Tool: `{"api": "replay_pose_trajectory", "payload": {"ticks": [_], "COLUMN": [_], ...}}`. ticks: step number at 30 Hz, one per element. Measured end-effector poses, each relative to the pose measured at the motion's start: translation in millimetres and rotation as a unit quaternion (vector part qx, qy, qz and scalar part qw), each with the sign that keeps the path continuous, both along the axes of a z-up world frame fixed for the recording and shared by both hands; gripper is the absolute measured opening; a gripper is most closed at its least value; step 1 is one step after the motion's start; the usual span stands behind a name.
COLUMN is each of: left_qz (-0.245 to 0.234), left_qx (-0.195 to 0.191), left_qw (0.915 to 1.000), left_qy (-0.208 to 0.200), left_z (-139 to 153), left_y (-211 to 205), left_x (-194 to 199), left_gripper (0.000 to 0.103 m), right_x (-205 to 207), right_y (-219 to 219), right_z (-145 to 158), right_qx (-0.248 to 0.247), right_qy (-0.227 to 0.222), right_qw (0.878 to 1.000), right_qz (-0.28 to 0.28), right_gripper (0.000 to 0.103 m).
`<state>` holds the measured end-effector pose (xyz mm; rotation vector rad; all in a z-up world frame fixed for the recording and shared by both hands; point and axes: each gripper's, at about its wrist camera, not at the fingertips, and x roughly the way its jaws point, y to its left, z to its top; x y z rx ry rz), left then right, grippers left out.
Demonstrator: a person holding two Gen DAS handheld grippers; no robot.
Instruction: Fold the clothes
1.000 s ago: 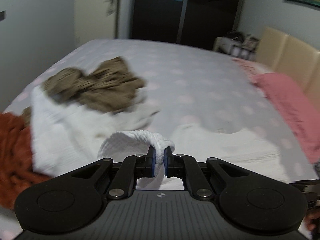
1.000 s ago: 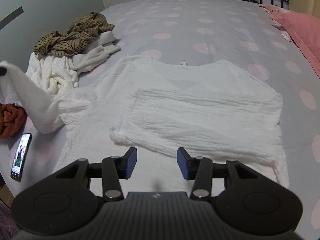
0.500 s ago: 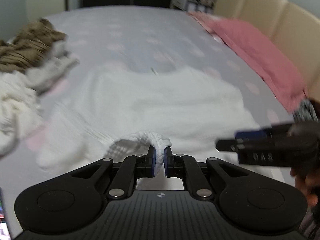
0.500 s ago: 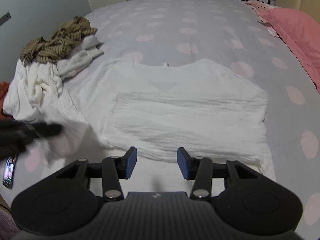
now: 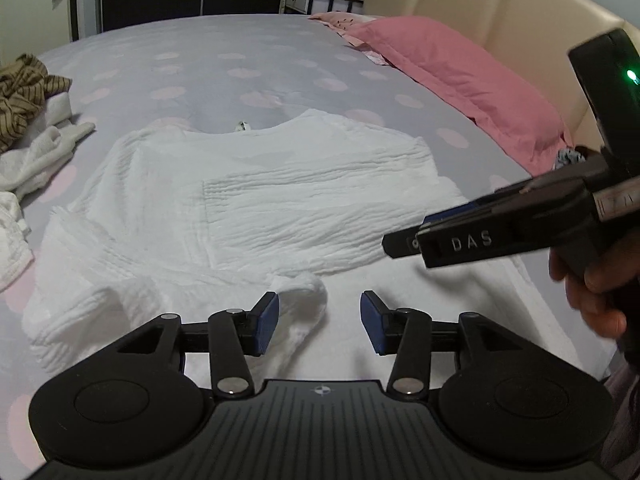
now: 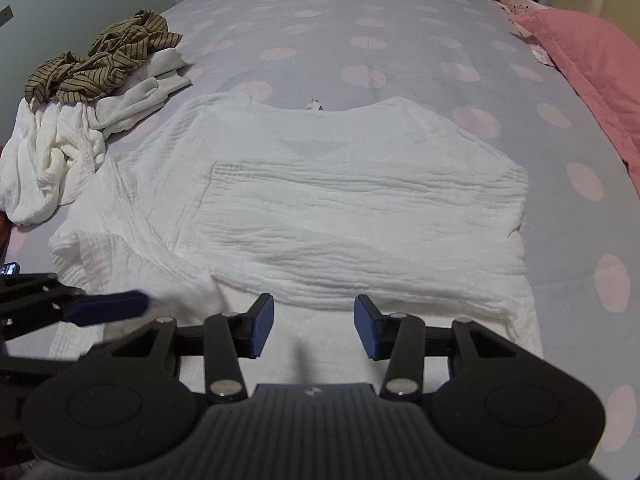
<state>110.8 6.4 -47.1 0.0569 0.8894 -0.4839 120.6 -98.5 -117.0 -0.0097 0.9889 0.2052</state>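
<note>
— Now the left gripper has let go of the sleeve; fingers wide apart.

— And the right gripper?

— Apart too, above the white shirt on the bed. Its near hem is hidden.

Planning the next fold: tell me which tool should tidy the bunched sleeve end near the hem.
Left, probably. The left tool is open with the bunched sleeve end right between its fingers. The right tool, also open, sits over the white shirt hem further right.
</note>
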Motion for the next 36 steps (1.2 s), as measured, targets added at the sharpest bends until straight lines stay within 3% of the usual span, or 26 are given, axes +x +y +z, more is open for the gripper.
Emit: {"api": "replay_pose_trajectory", "payload": {"ticks": [7,15,25,30,31,33,34,36], "left_qz": [0.021,0.055,0.009,0.006,0.006,0.013,0.019,0.03], "left_qx": [0.007,0.047,0.07,0.106,0.104,0.092,0.085,0.07], "left_qw": [0.9997,0.9972,0.9975,0.9943,0.9945,0.9957,0.9962,0.9971], "left_qy": [0.008,0.021,0.003,-0.016,-0.014,-0.005,0.0,0.005], "left_z": [9.4,8.5,-17.9,-32.4,-35.0,-38.7,-39.9,-39.0], "left_y": [19.0,57.6,46.3,37.6,37.9,40.2,42.1,46.5], "left_x": [-6.0,-19.9,-36.5,-33.4,-32.3,-28.2,-25.6,-21.7], "left_gripper": [0.049,0.05,0.05,0.049,0.047,0.031,0.029,0.012], "right_x": [-7.1,-17.9,-31.6,-34.3,-34.4,-34.6,-33.4,-30.4], "right_y": [6.4,22.1,45.5,59.2,61.9,67.2,68.7,70.9], "right_z": [6.5,15.7,2.7,-19.0,-24.0,-34.0,-36.6,-39.5], "right_qx": [-0.007,-0.022,-0.024,-0.047,-0.053,-0.066,-0.066,-0.061], "right_qy": [-0.012,-0.04,-0.032,-0.017,-0.016,-0.014,-0.017,-0.024], "right_qw": [1.0,0.998,0.992,0.987,0.985,0.982,0.982,0.983], "right_qz": [0.014,0.052,0.122,0.155,0.161,0.174,0.175,0.174], "right_gripper": [0.048,0.048,0.045,0.045,0.045,0.045,0.045,0.031]}}
